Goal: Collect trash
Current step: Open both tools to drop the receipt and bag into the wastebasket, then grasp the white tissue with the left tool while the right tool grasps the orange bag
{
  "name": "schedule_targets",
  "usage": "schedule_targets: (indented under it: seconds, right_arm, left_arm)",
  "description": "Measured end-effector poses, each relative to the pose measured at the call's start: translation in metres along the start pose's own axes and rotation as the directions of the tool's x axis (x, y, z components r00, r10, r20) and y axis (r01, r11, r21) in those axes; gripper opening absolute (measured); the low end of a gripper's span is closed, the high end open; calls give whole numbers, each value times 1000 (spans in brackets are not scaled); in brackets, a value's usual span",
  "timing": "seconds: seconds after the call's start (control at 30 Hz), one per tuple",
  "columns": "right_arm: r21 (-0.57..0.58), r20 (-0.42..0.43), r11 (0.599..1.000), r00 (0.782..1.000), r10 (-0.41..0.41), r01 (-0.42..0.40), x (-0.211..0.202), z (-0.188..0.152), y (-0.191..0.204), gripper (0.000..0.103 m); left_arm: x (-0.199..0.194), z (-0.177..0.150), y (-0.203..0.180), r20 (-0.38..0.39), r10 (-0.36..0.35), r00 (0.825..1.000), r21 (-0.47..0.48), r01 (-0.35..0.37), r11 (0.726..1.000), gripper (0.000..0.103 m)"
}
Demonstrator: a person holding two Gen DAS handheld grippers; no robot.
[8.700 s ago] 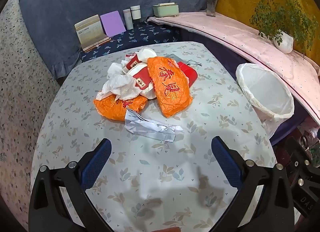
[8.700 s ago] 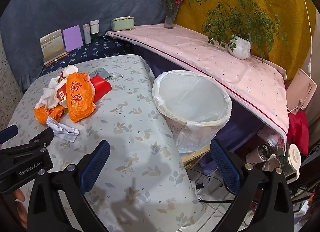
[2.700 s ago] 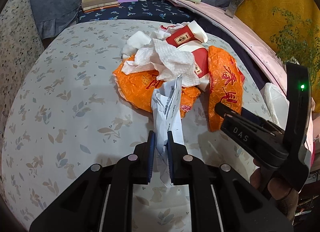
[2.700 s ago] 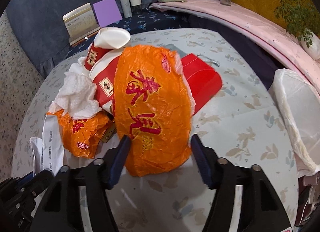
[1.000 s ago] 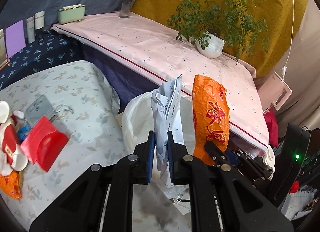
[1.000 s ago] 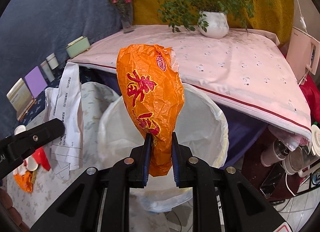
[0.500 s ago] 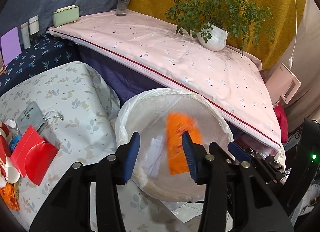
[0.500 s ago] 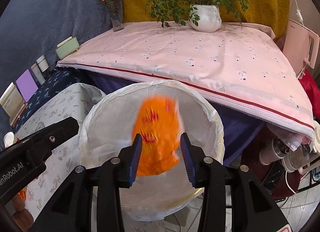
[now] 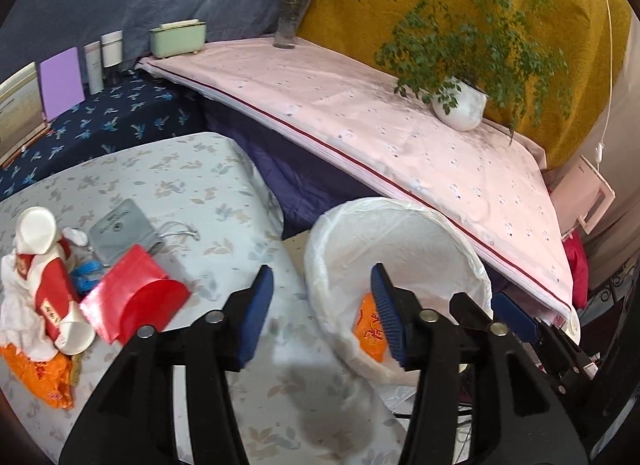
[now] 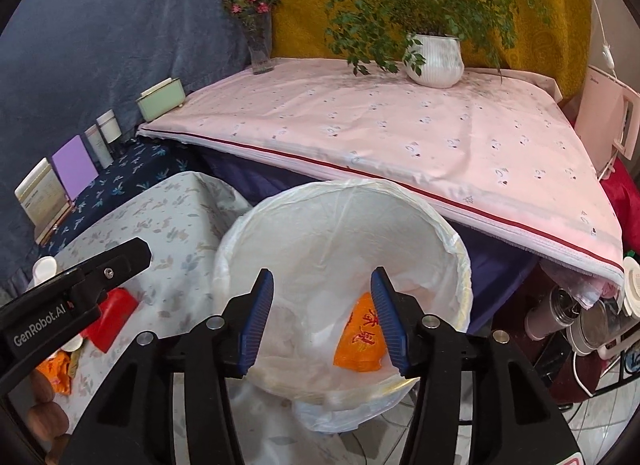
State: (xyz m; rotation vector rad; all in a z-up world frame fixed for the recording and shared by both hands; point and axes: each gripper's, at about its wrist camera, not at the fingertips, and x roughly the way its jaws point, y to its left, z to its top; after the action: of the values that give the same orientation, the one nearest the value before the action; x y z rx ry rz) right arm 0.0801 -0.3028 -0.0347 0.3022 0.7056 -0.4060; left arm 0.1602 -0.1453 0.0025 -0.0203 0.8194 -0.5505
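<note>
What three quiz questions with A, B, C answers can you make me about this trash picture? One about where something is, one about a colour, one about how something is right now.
1. Where is the orange wrapper?
A. In the white bin
B. On the pink cloth
C. Beside the flower vase

2. What colour is the folded box on the table?
A. Green
B. Red
C. Purple

3. What is between the right gripper jaws?
A. A paper cup
B. A napkin
C. Nothing

Answers:
1 A, the wrapper lies at the bottom of the bin's liner.
2 B, it is bright red beside the grey pouch.
3 C, the jaws are opening with only empty space between them.
</note>
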Motion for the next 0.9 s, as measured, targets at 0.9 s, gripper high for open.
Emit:
schedule_targets:
  seconds: [0.9]
  right_arm:
    - [-181, -53, 966, 983, 176, -182, -34, -40, 156, 55]
  left_arm:
    - [-74, -43, 192, -22, 349, 937, -204, -346, 916, 70]
